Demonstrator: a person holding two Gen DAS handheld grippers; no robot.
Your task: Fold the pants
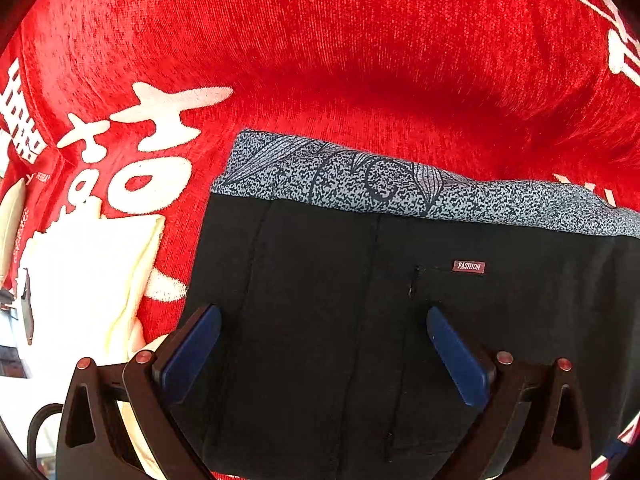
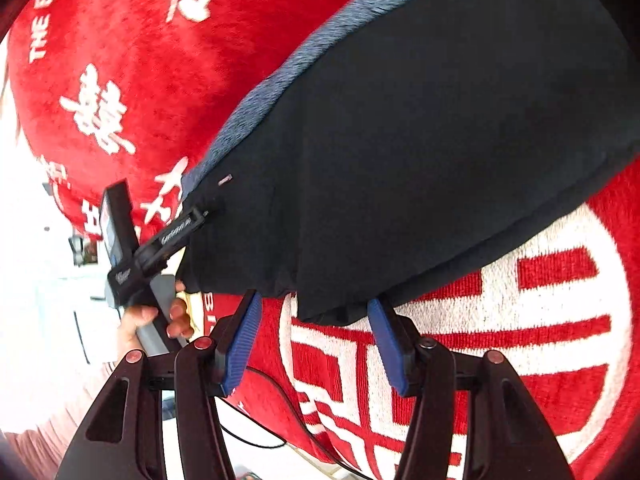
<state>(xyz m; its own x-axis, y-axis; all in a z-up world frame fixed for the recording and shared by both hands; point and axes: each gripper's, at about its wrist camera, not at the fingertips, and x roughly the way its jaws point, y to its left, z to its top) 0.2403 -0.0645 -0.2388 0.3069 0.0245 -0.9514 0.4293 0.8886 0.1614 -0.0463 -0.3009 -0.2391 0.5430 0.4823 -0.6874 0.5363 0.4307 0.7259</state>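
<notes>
The black pants lie folded on a red cloth, with a small "FASHION" label and a grey patterned inner band along the far edge. My left gripper is open just above the pants, its blue pads apart over the fabric. In the right wrist view the pants fill the upper right. My right gripper is open at their near edge, a corner of the fabric between its pads. The left gripper shows at the pants' left end, held by a hand.
The red cloth with white characters covers the surface. A folded white cloth lies to the left of the pants. A black cable runs below the right gripper near the cloth's edge.
</notes>
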